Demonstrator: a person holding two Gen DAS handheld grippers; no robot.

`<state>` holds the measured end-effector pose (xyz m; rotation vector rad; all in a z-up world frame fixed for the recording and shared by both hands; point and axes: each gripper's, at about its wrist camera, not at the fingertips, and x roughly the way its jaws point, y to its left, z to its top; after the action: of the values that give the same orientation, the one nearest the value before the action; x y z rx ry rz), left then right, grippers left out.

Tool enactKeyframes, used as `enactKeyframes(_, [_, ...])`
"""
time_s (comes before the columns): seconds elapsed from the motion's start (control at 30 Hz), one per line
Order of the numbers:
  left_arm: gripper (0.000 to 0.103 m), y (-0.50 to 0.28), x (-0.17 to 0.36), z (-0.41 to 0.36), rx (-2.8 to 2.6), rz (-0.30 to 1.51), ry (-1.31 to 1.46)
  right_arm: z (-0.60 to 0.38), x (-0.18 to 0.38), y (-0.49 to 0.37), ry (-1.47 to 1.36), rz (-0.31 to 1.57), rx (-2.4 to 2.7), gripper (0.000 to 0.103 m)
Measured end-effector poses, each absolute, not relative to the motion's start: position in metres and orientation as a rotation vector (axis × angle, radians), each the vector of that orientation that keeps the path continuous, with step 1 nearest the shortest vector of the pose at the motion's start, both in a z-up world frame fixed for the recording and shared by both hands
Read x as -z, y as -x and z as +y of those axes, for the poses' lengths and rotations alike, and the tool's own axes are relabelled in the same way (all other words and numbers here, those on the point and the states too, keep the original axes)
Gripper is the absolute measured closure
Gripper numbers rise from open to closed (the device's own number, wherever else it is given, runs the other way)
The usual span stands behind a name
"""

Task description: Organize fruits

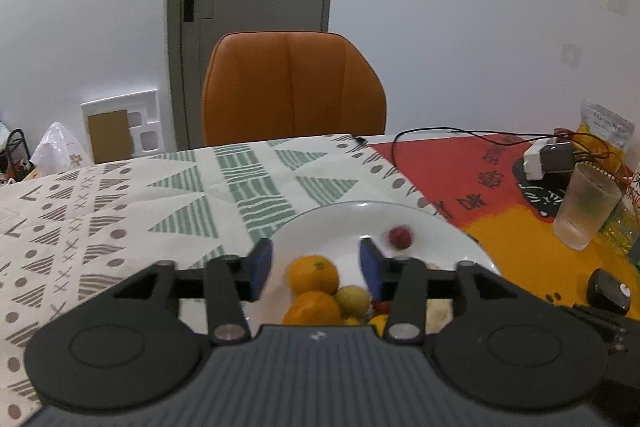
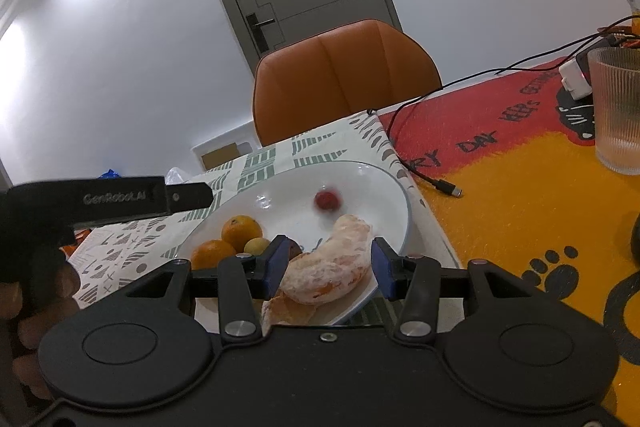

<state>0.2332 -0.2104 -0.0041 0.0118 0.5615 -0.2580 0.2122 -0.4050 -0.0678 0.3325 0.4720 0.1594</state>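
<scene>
A white plate (image 1: 340,227) (image 2: 288,195) sits on the patterned cloth. It holds two oranges (image 1: 314,275) (image 2: 241,231), a small yellow-green fruit (image 1: 352,301) (image 2: 257,246) and a blurred little red fruit (image 1: 400,237) (image 2: 327,201) farther back. My left gripper (image 1: 315,255) hangs open above the oranges with nothing between its blue pads. In the right wrist view its black body (image 2: 120,199) juts in from the left, held by a hand. My right gripper (image 2: 330,259) is shut on a peeled orange piece (image 2: 332,267) over the plate's near rim, with peel (image 2: 288,307) beneath.
A ribbed glass (image 1: 586,205) (image 2: 618,111) stands on the red and yellow mat at the right. Near it lie a white charger (image 1: 544,159), a black cable (image 2: 440,183) and a dark object (image 1: 608,291). An orange chair (image 1: 292,87) stands behind the table.
</scene>
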Motion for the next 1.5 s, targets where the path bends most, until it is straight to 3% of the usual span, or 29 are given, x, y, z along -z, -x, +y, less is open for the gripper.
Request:
enactKeyframes(0.2, [0.033,-0.223,0.002,-0.195,0.232,0.545,-0.006,-0.397,0.066,-0.21,-0.32,0.469,-0.164,0.052])
enactKeyframes(0.37, [0.031,-0.217,-0.001,-0.181,0.198,0.541,-0.003,-0.39,0.062,-0.208,-0.307,0.469,-0.164,0.049])
enactKeyframes(0.47, [0.025,-0.213,-0.001,-0.171,0.174,0.551,0.003,-0.383,0.059,-0.206,-0.284,0.468,-0.154,0.044])
enactKeyframes(0.53, [0.012,-0.208,-0.003,-0.164,0.156,0.54,0.005,-0.377,0.056,-0.205,-0.265,0.467,-0.143,0.038])
enactKeyframes(0.63, [0.008,-0.2,-0.006,-0.154,0.129,0.518,0.003,-0.368,0.052,-0.204,-0.248,0.464,-0.143,0.025])
enactKeyframes(0.9, [0.007,-0.182,-0.013,-0.12,0.075,0.505,0.038,-0.341,0.042,-0.197,-0.212,0.453,-0.178,0.012])
enactKeyframes(1.5, [0.006,-0.151,-0.021,-0.075,0.008,0.479,0.082,-0.309,0.023,-0.183,-0.178,0.43,-0.229,0.01])
